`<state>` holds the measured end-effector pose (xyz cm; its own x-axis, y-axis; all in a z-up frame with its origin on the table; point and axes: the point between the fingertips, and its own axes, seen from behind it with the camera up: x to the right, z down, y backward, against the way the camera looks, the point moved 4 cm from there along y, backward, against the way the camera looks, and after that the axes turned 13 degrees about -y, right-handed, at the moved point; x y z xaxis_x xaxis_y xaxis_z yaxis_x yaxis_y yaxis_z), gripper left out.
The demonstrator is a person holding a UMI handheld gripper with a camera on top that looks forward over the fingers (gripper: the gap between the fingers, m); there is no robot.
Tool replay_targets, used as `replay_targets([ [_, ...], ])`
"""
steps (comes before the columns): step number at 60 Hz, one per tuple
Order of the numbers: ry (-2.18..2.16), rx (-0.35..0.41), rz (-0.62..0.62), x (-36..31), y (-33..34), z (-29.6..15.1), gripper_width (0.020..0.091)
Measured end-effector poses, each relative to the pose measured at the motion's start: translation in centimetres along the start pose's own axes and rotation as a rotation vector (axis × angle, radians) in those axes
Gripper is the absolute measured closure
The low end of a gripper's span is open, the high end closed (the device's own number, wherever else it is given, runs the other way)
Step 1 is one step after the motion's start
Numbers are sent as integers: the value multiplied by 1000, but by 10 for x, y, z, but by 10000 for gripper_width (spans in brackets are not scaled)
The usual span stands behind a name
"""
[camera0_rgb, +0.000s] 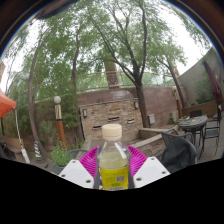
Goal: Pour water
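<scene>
My gripper [114,168] holds a bottle [113,160] upright between its two fingers, and the pink pads [93,160] press against it from both sides, so the grip is closed on it. The bottle has a pale cap [112,131] and a clear neck, and lower down it looks yellow-green, though I cannot tell whether that is a label or the liquid inside.

Everything else lies beyond the bottle. Straight behind it stands a low brick wall [110,103] with a chimney-like block rising from its middle. Tall trees [120,40] climb above the wall and spread over most of the sky. To the right of the bottle, nearer than the wall, a dark patio table [192,122] stands with chairs [180,148] around it. To the left of the bottle I see a slim post [59,118] in front of the wall, and some low green plants [62,155] close to the ground beside my left finger.
</scene>
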<state>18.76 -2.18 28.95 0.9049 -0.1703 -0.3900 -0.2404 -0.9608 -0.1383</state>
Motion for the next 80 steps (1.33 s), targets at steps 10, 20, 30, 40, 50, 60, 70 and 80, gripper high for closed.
replay_targets([
  [10,151,-162,132,136,25,118,707],
  [20,129,-240,134,193,36,197,700],
  [30,102,-249,131,222,45,226,693],
  [40,98,-292,133,208,47,222,564],
  [50,3,-391,211,204,79,227,258],
  [60,-36,-434,258,168,141,206,267],
  [70,-33,-451,296,91,217,179,267],
  [80,0,-488,370,13,302,156,266],
])
